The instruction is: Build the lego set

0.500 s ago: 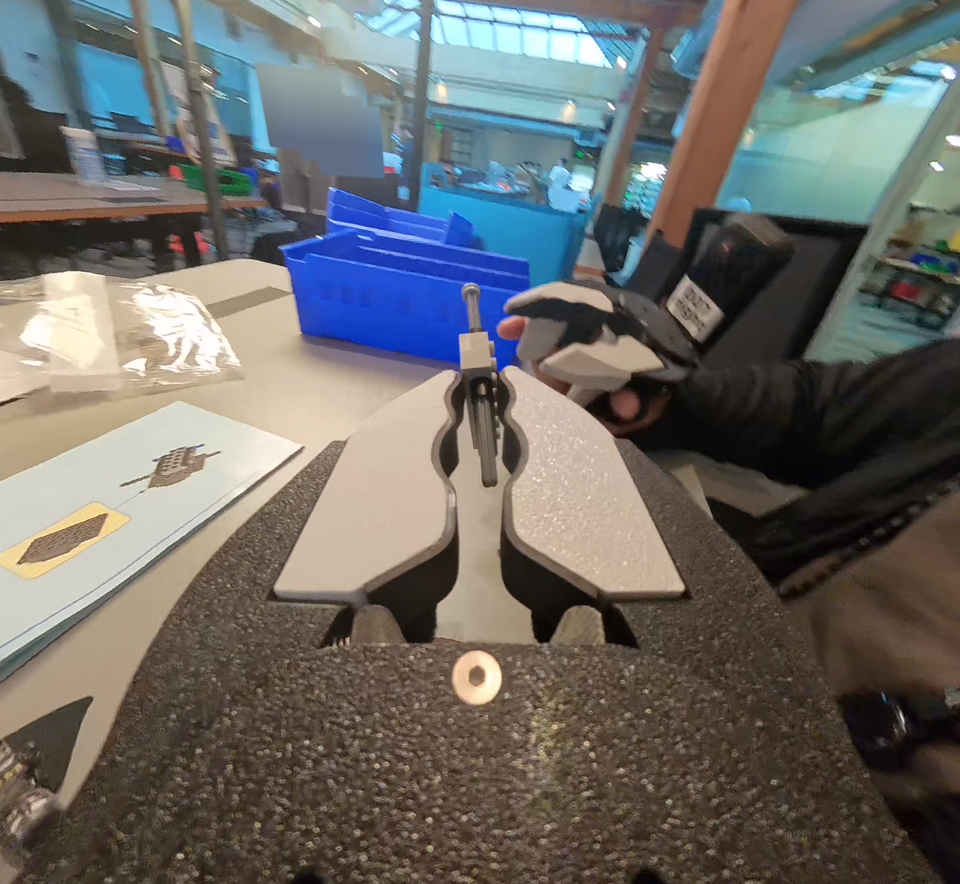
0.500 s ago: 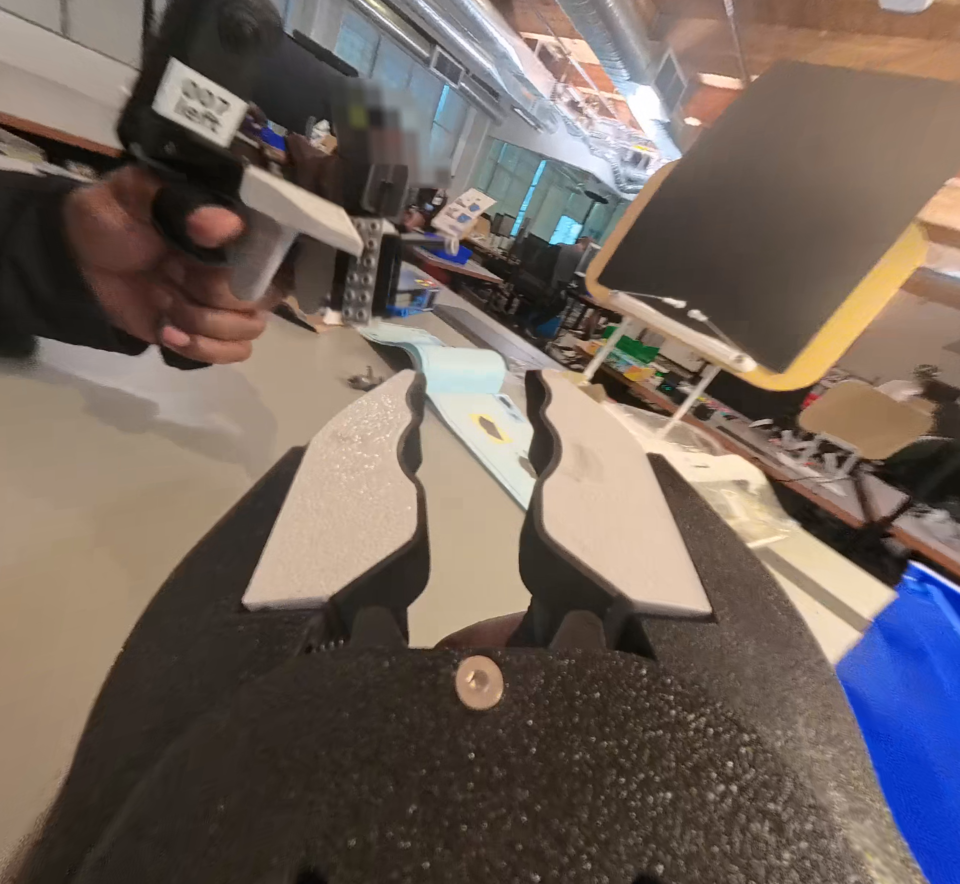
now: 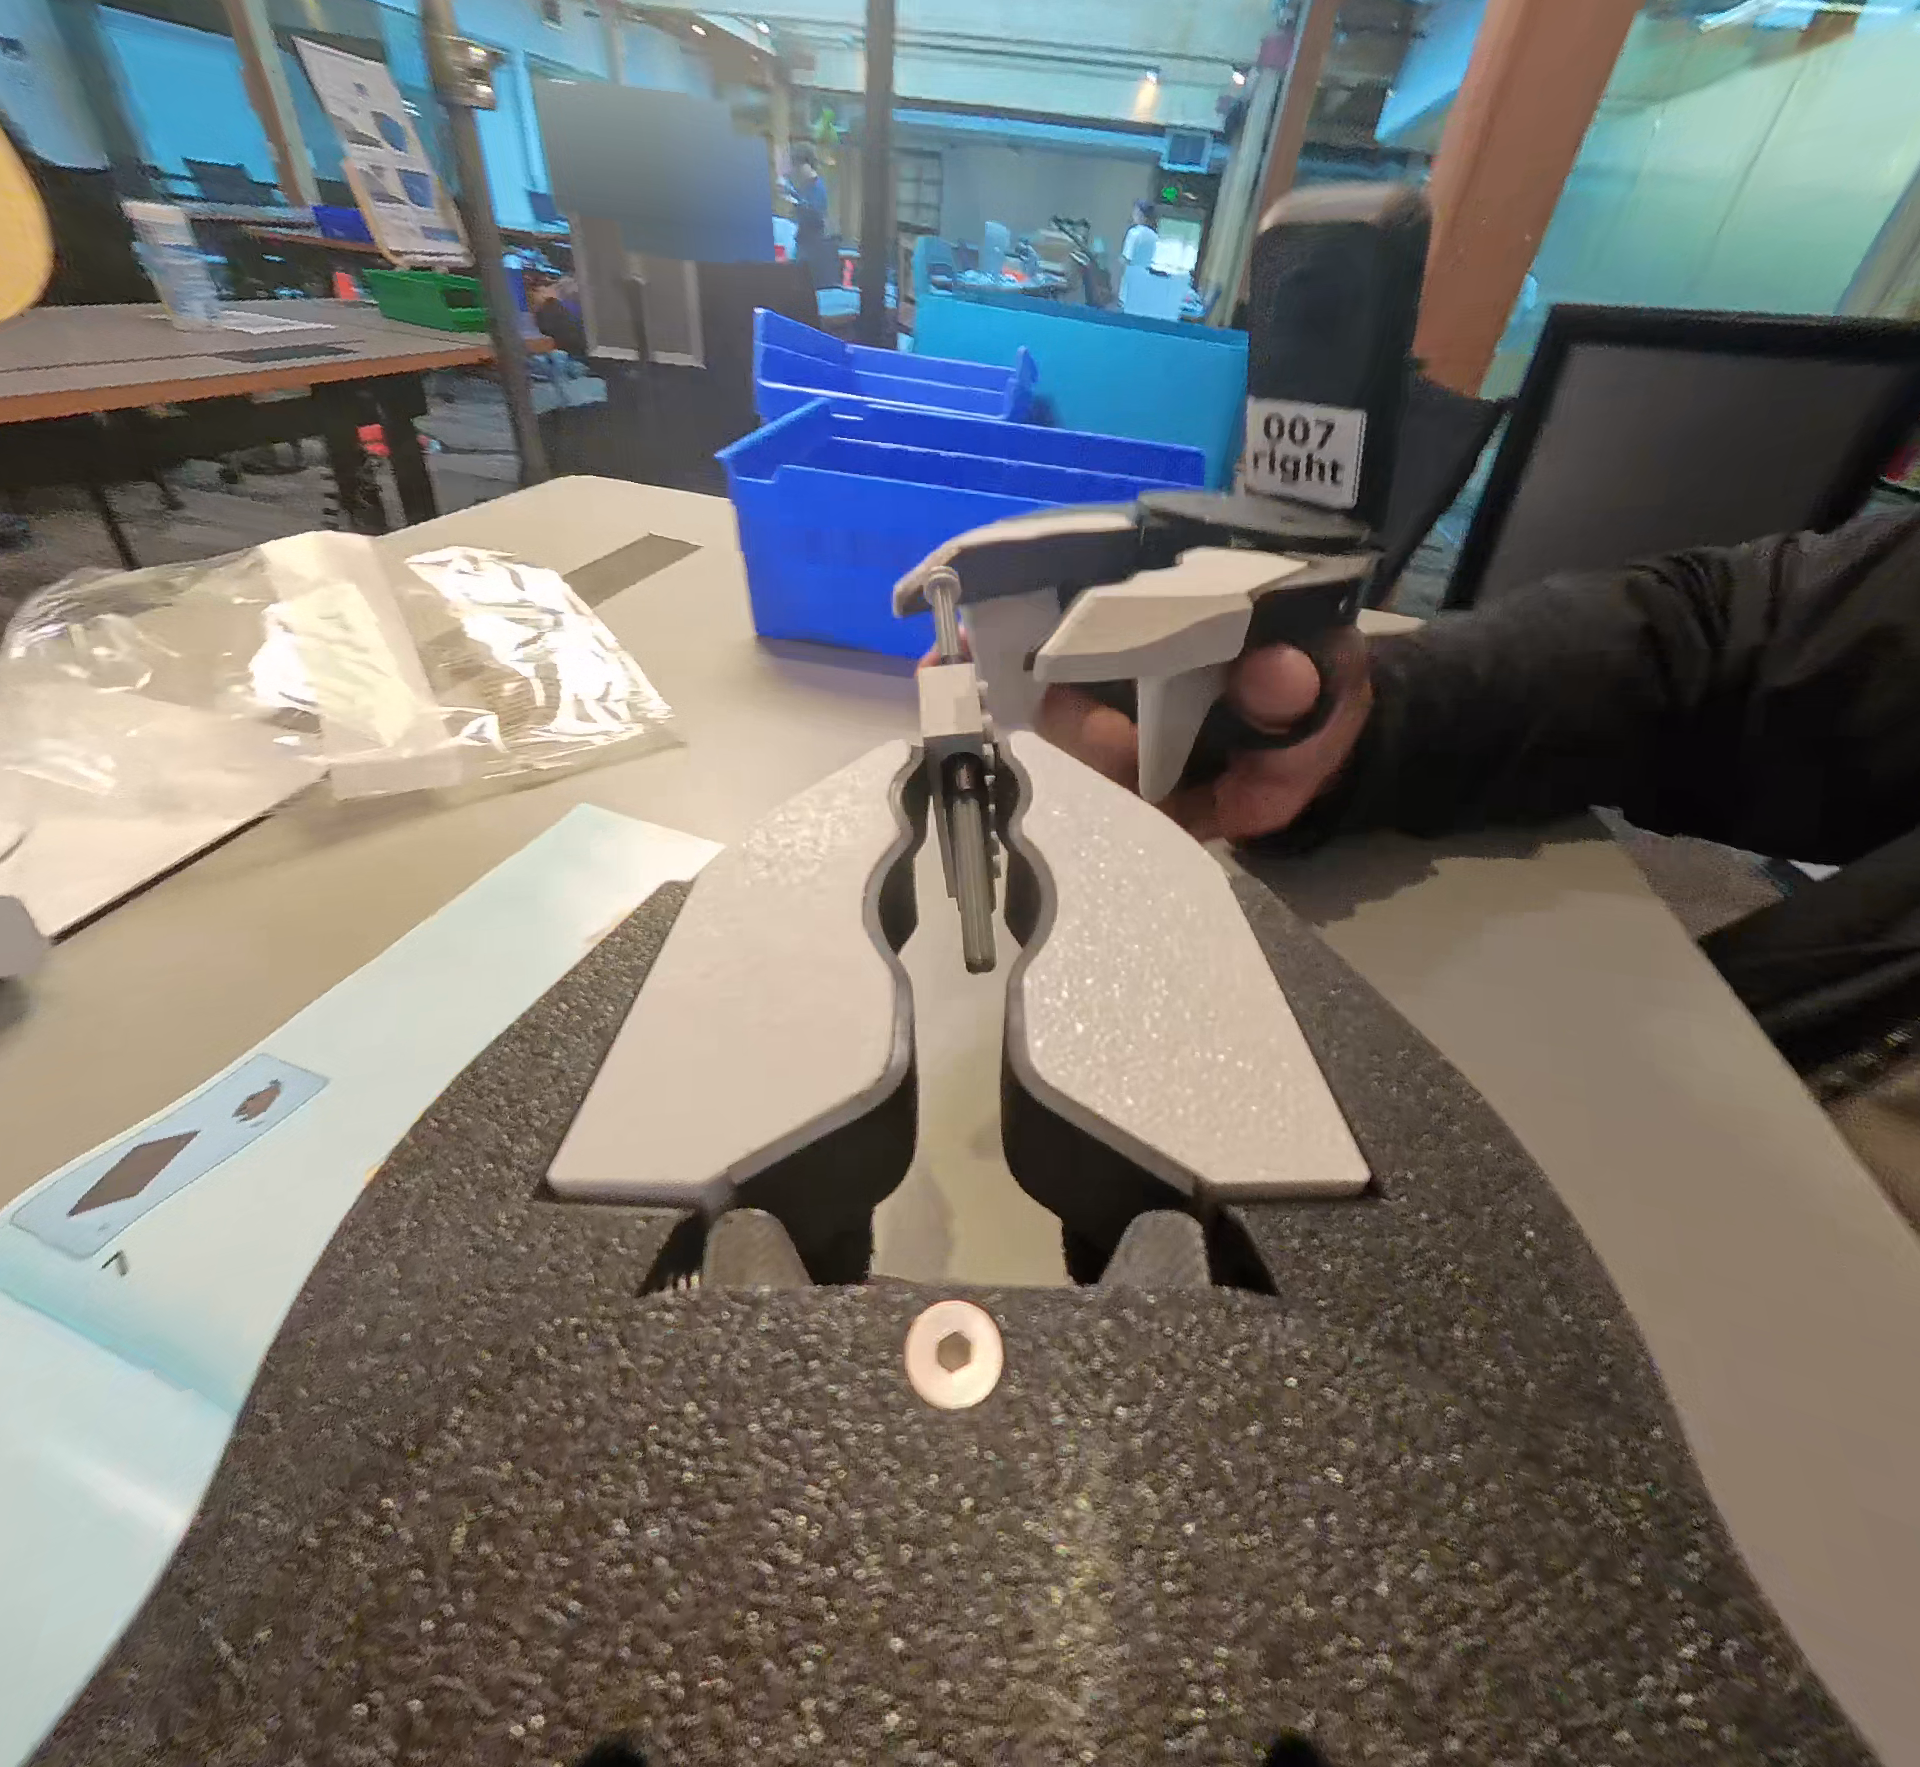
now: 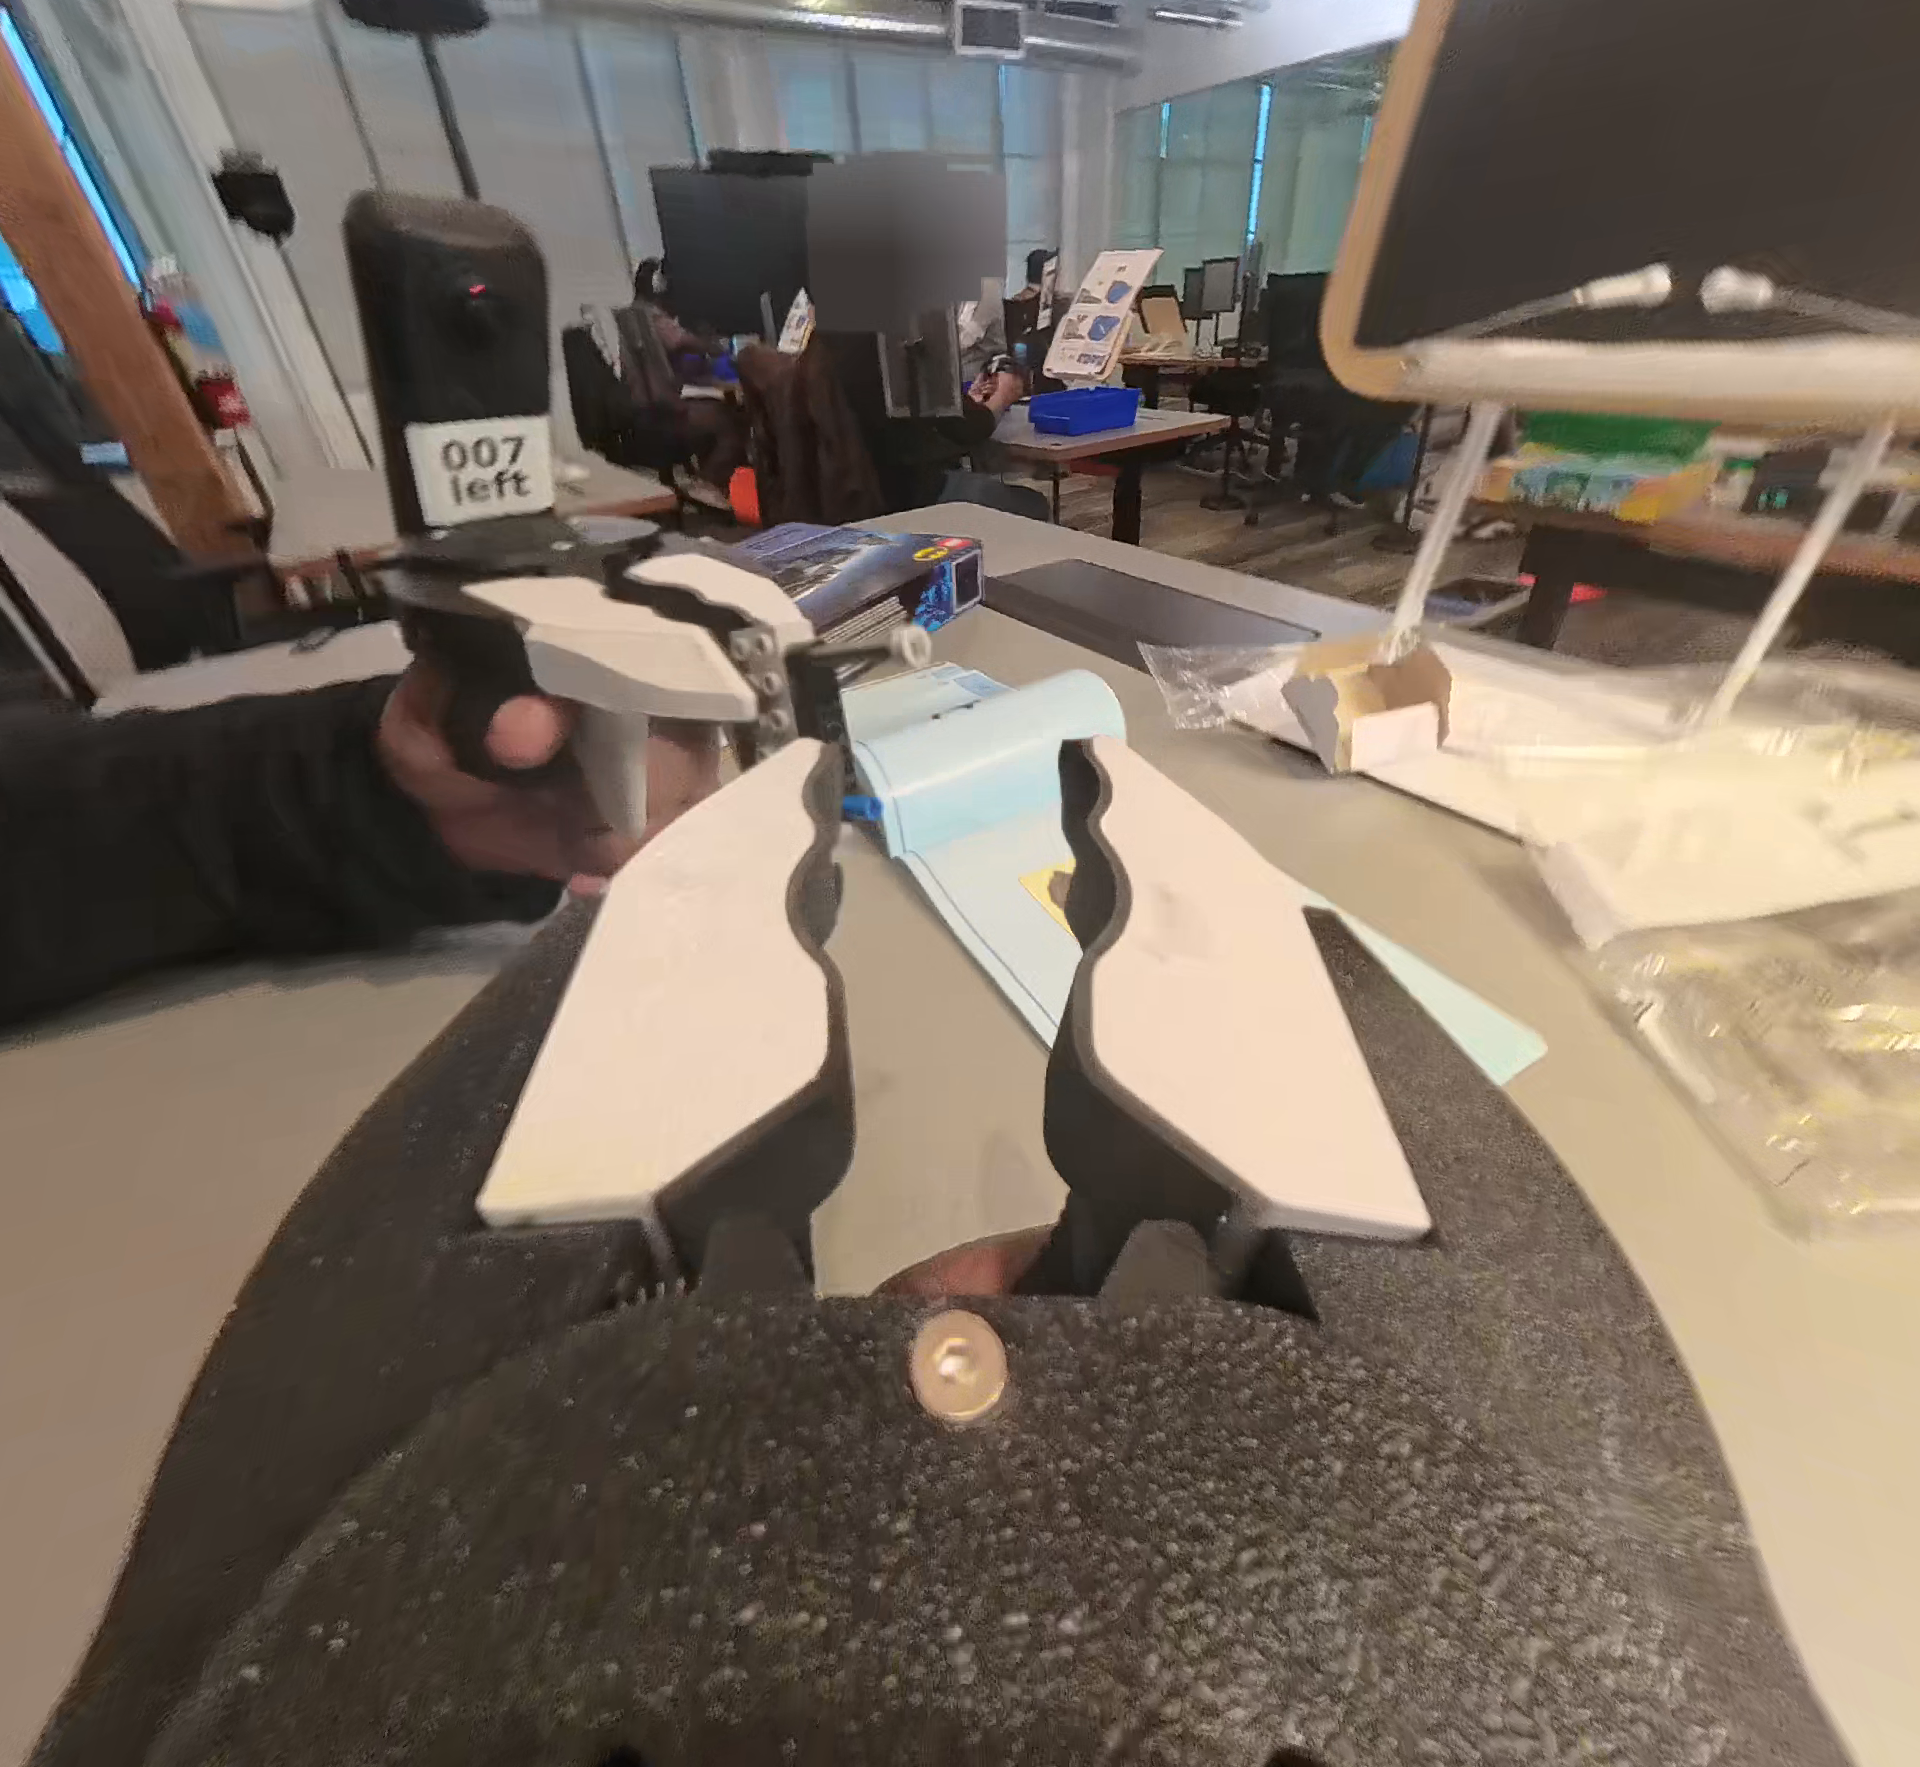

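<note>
My left gripper point(image 3: 956, 759) is shut on a small grey brick assembly point(image 3: 951, 715). A dark axle point(image 3: 971, 870) runs through the assembly, back between my fingers, and a thin grey pin point(image 3: 943, 611) sticks up from it. The right wrist view shows the left gripper point(image 4: 764, 652) at the upper left, holding the studded grey and black piece point(image 4: 774, 683) above the table. My right gripper point(image 4: 951, 767) is open with nothing between its pads. Its left fingertip point(image 4: 800, 772) is just below the piece. In the left wrist view the right gripper point(image 3: 977, 637) hovers with one fingertip at the pin's head.
Blue bins point(image 3: 935, 512) stand behind the grippers on the grey table point(image 3: 727, 678). Clear plastic bags point(image 3: 312, 668) lie to the left, near a light blue booklet point(image 3: 312, 1042). The right wrist view shows the booklet point(image 4: 987, 751), a printed box point(image 4: 862, 574) and a black board on a stand point(image 4: 1662, 107). The grippers' ends are close to 5 cm from one another.
The two grippers have drawn closer together. The right gripper's fingertip now reaches the pin's head. The left gripper's hold on the assembly is unchanged.
</note>
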{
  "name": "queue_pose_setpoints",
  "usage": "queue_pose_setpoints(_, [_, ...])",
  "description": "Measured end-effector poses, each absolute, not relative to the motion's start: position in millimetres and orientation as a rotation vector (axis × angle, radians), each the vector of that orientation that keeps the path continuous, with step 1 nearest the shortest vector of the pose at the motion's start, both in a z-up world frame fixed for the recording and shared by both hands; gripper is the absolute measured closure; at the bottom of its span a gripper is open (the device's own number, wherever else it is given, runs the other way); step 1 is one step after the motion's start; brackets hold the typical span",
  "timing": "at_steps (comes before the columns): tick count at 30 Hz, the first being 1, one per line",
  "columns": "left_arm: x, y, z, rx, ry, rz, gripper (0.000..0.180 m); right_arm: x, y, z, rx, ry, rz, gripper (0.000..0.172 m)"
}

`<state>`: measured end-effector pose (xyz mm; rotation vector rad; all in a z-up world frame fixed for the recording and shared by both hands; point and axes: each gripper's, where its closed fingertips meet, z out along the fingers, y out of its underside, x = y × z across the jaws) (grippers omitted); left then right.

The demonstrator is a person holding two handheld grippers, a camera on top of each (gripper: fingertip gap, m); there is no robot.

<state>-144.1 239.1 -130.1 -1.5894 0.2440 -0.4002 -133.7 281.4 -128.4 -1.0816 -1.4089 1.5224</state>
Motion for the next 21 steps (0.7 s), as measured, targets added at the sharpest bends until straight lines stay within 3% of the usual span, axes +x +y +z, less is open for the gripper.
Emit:
queue_pose_setpoints(12, [-120, 220, -137, -1.582, 0.295, -0.427, 0.169, -97, 265, -127, -0.950, -1.381, 1.710, 0.132])
queue_pose_setpoints(21, [-97, 211, -88, -1.589, 0.414, -0.427, 0.169, -81, 251, -85, -0.832, -1.435, 1.678, 0.138])
